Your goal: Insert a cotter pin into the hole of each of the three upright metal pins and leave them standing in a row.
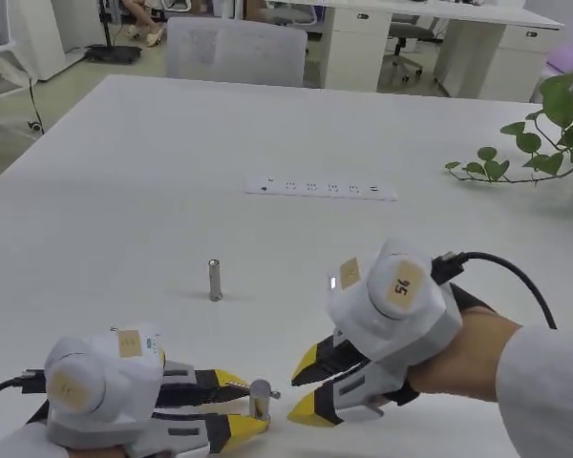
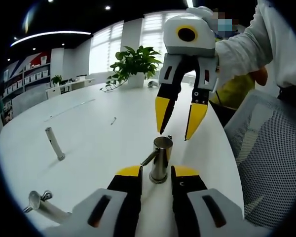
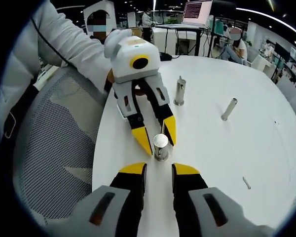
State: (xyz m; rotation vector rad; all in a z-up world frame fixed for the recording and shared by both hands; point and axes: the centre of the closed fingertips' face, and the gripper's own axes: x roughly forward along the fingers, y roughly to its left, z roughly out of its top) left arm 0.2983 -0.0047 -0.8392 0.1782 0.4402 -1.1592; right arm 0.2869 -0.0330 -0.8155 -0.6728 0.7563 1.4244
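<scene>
A short metal pin (image 1: pixel 260 391) stands near the table's front edge with a cotter pin through its head (image 2: pixel 148 158). My left gripper (image 1: pixel 251 403) is shut on this pin (image 2: pixel 161 153), one yellow tip on each side. My right gripper (image 1: pixel 299 393) hangs open just right of it, tips pointing at the pin (image 3: pixel 161 143), nothing held. A bare second pin (image 1: pixel 215 280) stands farther back on the table. A third pin (image 3: pixel 179 91) stands beside the left gripper's body; a cotter pin shows at its top (image 2: pixel 39 200). A loose cotter pin (image 3: pixel 246 182) lies on the table.
A white power strip (image 1: pixel 320 188) lies flush in the white table (image 1: pixel 124 191) at mid-depth. A potted plant (image 1: pixel 554 124) trails leaves over the right side. A grey chair (image 1: pixel 234 48) stands behind the far edge, and a mesh chair (image 2: pixel 271 148) is at the near side.
</scene>
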